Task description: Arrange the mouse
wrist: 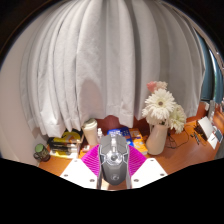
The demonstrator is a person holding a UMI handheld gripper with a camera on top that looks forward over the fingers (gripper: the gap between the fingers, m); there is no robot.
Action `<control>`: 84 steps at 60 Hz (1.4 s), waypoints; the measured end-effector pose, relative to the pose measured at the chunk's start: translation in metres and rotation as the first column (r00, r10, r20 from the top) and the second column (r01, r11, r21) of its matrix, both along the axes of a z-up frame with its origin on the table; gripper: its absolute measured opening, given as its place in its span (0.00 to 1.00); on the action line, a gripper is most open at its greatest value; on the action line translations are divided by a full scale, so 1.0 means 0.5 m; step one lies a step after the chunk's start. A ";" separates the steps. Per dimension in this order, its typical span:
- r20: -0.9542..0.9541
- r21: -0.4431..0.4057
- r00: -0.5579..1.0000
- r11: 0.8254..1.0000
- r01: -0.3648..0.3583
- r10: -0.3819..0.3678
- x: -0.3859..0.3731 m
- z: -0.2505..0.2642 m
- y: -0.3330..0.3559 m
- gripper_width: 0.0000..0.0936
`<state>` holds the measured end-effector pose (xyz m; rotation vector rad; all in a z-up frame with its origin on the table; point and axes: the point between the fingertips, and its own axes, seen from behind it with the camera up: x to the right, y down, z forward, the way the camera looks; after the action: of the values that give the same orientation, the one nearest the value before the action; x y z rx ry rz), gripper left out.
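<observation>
Jaws of the gripper are closed around a grey mouse, and both magenta pads press on its sides. It is held between them, raised above the wooden counter. Beyond the mouse stands a white vase with pale flowers, to the right. A white cylinder-shaped object is to the left, near some yellow items. Behind everything hangs a white curtain.
</observation>
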<state>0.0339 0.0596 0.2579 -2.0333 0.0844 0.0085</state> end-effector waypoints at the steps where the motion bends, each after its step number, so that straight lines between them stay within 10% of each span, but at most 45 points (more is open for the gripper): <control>1: 0.000 -0.006 1.000 1.000 -0.009 0.009 -0.023 -0.007 -0.001 0.36; 37: 0.008 -0.408 0.992 0.906 -0.115 0.130 -0.325 -0.543 -0.160 0.39; 50: -0.001 -0.398 0.994 0.911 -0.104 0.113 -0.322 -0.546 -0.158 0.54; 58: -0.021 -0.376 0.996 0.922 -0.090 0.088 -0.307 -0.491 -0.155 0.87; 84: -0.031 -0.188 0.995 0.977 -0.100 0.096 -0.080 -0.155 -0.321 0.88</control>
<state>-0.0058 -0.1007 0.1805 -2.2261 -0.0023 0.0874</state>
